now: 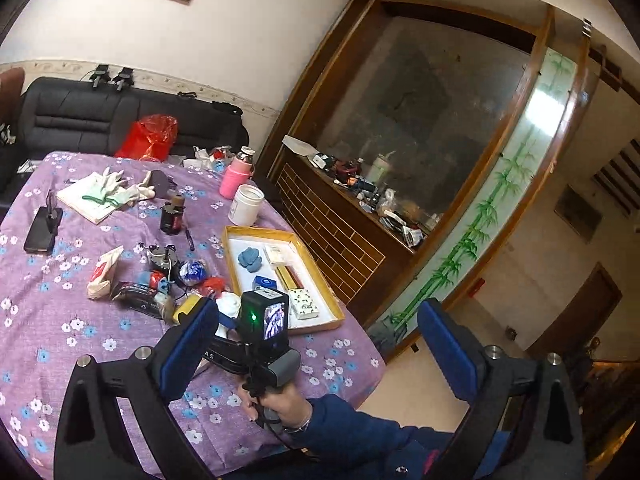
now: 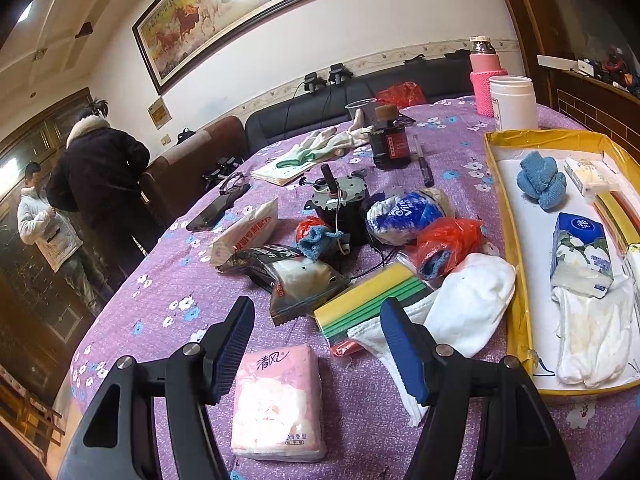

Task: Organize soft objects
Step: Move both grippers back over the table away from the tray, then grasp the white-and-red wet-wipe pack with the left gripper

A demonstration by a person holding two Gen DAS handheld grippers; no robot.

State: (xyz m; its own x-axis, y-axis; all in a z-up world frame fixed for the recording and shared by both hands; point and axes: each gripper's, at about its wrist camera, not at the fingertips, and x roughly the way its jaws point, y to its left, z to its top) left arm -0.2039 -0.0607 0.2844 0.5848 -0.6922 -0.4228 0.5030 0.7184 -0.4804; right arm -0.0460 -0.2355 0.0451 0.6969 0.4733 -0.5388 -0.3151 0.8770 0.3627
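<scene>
Tissue pack [image 2: 279,402] sits lower center between the right gripper's [image 2: 320,344] parted, untouching jaws; left gripper [image 1: 320,344] wide open, empty, mid-frame.

On the tabletop [image 2: 168,292] a tray [image 2: 516,272] lies at the right, holding a cloth [image 2: 541,182], a tissue pack [image 2: 582,252] and socks [image 2: 596,340]. Left of the tray lies a sock [image 2: 468,300], then a sponge [image 2: 368,300]. A tissue packet [image 2: 276,400] lies nearest, between the right tongs [image 2: 320,356].
</scene>
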